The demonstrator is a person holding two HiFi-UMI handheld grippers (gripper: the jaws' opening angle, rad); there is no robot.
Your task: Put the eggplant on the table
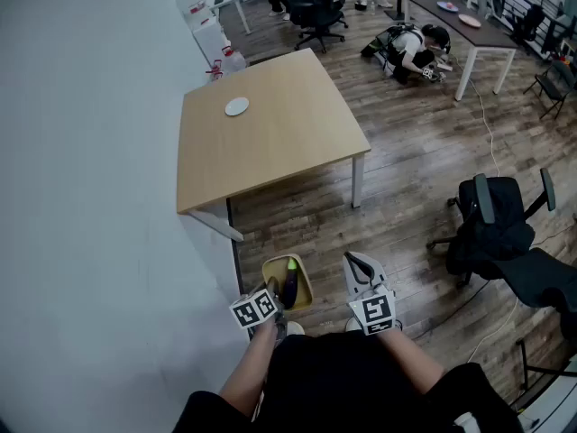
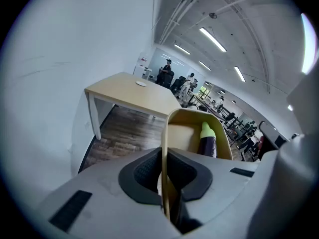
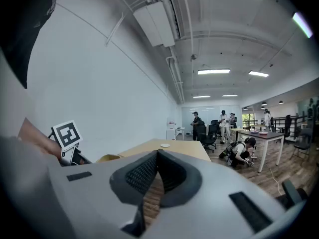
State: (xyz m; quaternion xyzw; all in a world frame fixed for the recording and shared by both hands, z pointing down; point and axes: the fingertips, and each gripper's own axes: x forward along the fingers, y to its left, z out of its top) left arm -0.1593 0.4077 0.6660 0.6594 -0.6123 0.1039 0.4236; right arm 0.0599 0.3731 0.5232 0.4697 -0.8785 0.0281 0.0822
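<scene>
The eggplant [image 1: 291,282], dark purple with a green cap, lies in a tan basket [image 1: 305,298] held above the floor in front of me. In the left gripper view the eggplant [image 2: 208,141] rests against the far side of the basket [image 2: 174,126]. My left gripper [image 1: 273,298] is shut on the basket's near rim, which runs edge-on between its pads [image 2: 147,171]. To the right of the basket, my right gripper [image 1: 361,264] is shut with nothing in it; its tips meet [image 3: 157,156]. The light wooden table [image 1: 297,142] stands ahead.
A small white plate [image 1: 237,106] lies on the table's far left part. A white wall runs along the left. Black office chairs [image 1: 496,224] stand on the wood floor to the right. Farther back a person [image 1: 413,50] crouches beside a dark table [image 1: 469,27].
</scene>
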